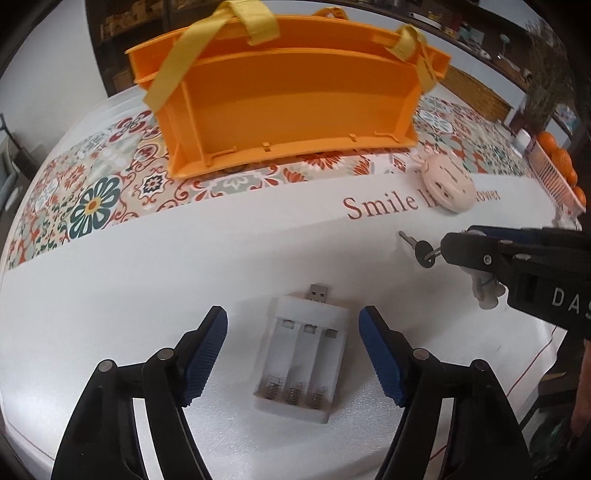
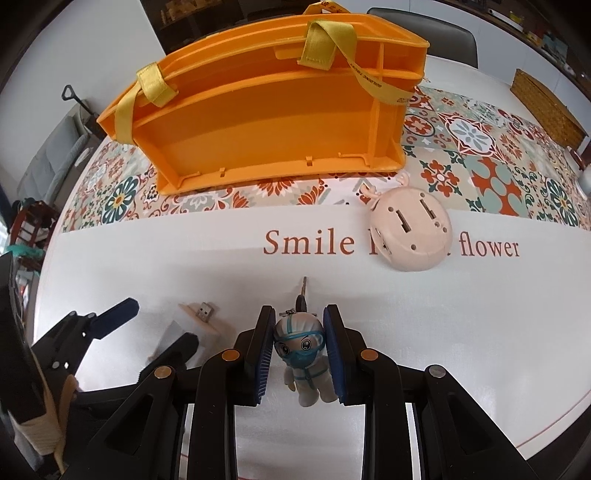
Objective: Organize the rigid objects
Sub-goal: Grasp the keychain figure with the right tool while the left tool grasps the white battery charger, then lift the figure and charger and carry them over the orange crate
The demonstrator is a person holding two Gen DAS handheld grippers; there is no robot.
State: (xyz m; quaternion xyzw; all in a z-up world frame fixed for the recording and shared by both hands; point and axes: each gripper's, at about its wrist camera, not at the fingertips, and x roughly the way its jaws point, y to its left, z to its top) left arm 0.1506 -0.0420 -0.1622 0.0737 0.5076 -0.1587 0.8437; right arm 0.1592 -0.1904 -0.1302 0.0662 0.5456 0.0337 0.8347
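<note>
An orange organizer box (image 1: 288,110) with yellow straps lies on the table, its open side facing me; it also shows in the right wrist view (image 2: 266,122). My left gripper (image 1: 293,325) is open, its blue pads on either side of a white USB battery charger (image 1: 304,356) lying flat. My right gripper (image 2: 300,332) is shut on a small doll keychain (image 2: 303,354) in a white suit with blue goggles; its key (image 2: 303,295) points ahead. From the left wrist view the right gripper (image 1: 454,245) holds it at the right. A pink round plug-in device (image 2: 412,232) lies past it.
The white tablecloth (image 2: 406,332) has a patterned tile band and the words "Smile ... flower". A basket of oranges (image 1: 557,166) stands at the far right edge. A chair back (image 2: 443,33) stands behind the box. The table edge curves at the right.
</note>
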